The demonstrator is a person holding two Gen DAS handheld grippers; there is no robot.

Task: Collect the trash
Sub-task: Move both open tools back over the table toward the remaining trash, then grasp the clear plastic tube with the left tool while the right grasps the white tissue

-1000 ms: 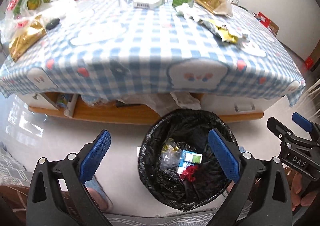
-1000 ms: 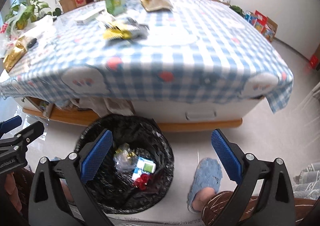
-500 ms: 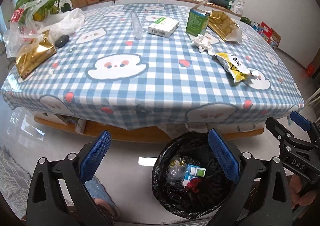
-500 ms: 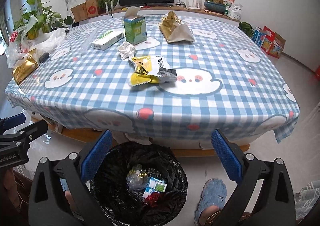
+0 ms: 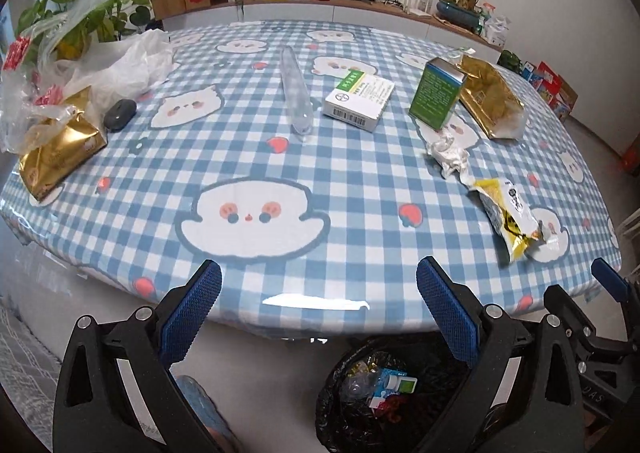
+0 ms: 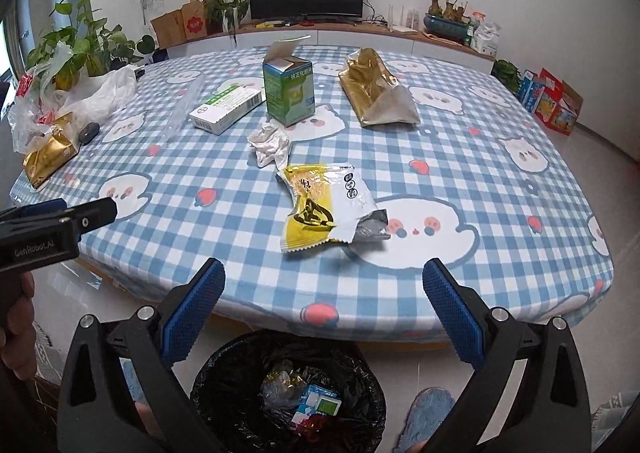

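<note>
The table [image 6: 500,213], under its blue checked cloth, carries the litter; below its near edge stands the black-lined bin [image 6: 224,385], already holding scraps. Nearest that edge lies the yellow snack wrapper [image 6: 320,209], torn open, likely light, crinkly and slippery, so pinch its flattened yellow end. Behind it lies a crumpled tissue [image 6: 270,143], soft and easily squeezed anywhere. The right gripper [image 6: 320,293] and left gripper [image 5: 318,293] both gape wide, empty.

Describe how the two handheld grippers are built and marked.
Both the left gripper and the right gripper have black plastic frames with silver screws and two fingers faced with blue textured pads. White "GenRobot.AI" lettering marks the left gripper's side.
</note>
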